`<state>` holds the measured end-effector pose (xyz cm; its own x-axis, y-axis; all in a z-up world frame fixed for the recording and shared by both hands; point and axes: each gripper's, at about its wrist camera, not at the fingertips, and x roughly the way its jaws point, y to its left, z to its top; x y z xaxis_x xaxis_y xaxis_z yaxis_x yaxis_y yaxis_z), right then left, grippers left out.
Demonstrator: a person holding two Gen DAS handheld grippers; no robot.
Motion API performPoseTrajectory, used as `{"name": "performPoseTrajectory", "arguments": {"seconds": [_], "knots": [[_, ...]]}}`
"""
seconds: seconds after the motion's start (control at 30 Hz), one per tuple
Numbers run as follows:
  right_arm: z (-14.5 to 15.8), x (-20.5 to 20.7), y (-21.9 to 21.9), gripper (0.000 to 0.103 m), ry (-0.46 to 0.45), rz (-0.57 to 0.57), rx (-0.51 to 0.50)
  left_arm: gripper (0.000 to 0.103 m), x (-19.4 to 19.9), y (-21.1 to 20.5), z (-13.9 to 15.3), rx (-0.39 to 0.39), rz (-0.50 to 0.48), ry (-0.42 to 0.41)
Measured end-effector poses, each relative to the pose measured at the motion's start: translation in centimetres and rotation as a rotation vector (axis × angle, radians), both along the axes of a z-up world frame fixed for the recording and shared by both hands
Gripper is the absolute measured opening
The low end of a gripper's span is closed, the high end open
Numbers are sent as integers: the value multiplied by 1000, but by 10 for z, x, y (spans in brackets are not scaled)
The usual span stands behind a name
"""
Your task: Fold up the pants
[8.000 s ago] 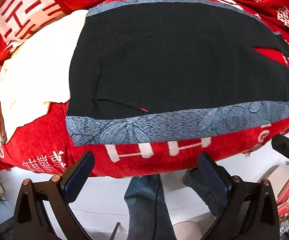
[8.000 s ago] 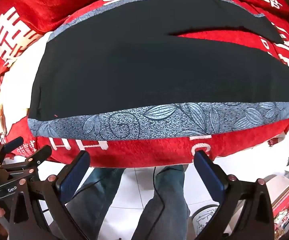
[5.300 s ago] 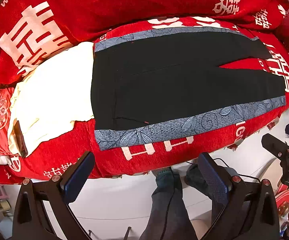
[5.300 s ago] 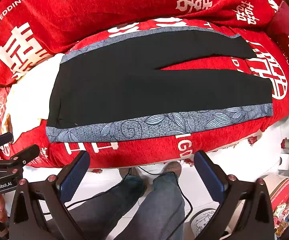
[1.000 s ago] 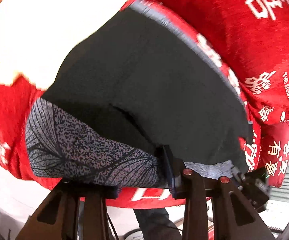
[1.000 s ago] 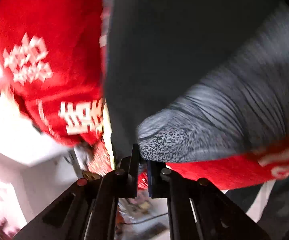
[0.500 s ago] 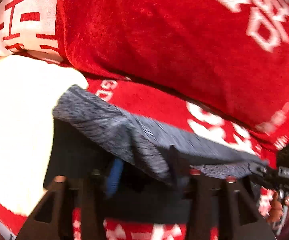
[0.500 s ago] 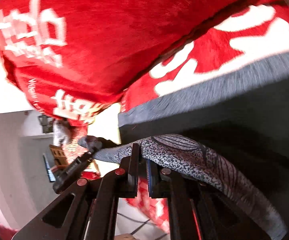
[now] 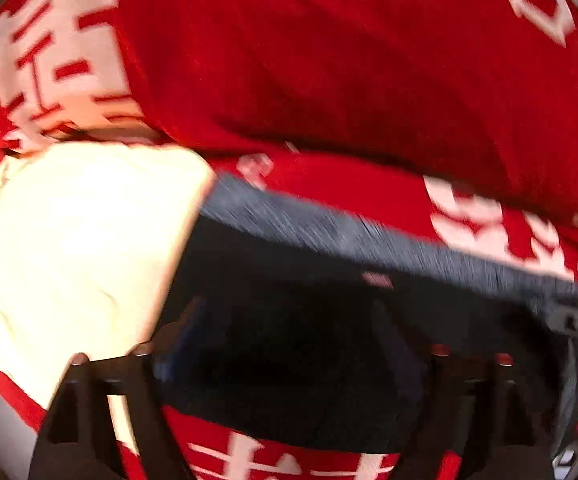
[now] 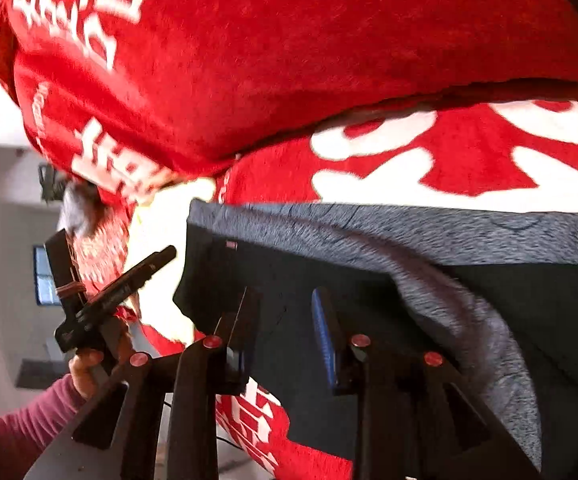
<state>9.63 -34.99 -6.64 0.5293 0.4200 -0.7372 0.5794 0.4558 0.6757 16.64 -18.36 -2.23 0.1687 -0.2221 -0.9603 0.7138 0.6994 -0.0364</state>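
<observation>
The black pants with a grey leaf-patterned side band lie folded lengthwise on the red sofa seat, near leg over far leg. They also show in the right wrist view. My left gripper stands open over the dark cloth near the waist; the view is blurred. My right gripper has its jaws parted a little above the pants, with one blue pad showing and nothing held. The left gripper shows in the right wrist view.
A cream cloth lies on the seat left of the pants. The red sofa back cushion with white characters rises just behind. The seat's front edge drops to the floor below.
Both grippers carried the near patterned edge up and over to the far side, then let go. Half a second ago they were shut on the band; now the jaws are parted.
</observation>
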Motion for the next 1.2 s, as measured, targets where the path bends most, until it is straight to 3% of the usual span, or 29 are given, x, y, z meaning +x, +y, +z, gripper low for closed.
{"name": "performPoseTrajectory", "arguments": {"seconds": [0.13,0.2,0.23,0.33,0.47,0.67,0.8,0.9,1.03,1.2], "knots": [[-33,-3,-14,31,160,-64,-53,84,-28,-9,-37,77,-5,40],[-22,-25,-26,31,88,-168,-43,84,-38,-9,-35,77,-29,-4],[-10,-42,-33,31,40,-236,-45,84,-44,-9,-32,68,-60,13],[16,-85,-44,31,23,-311,-93,84,-65,-10,-20,89,-137,4],[32,-169,-42,31,36,-407,-36,84,-109,-19,11,64,-254,24],[34,-313,-13,33,144,-528,16,84,-190,-61,33,-34,-413,199],[22,-395,25,34,248,-638,57,84,-256,-105,18,-36,-541,323],[13,-452,58,37,292,-766,111,84,-290,-129,7,-47,-581,386],[10,-492,95,40,327,-859,80,84,-316,-136,-3,-36,-606,437],[-16,-514,121,41,295,-944,150,84,-328,-138,-9,-56,-617,443]]}}
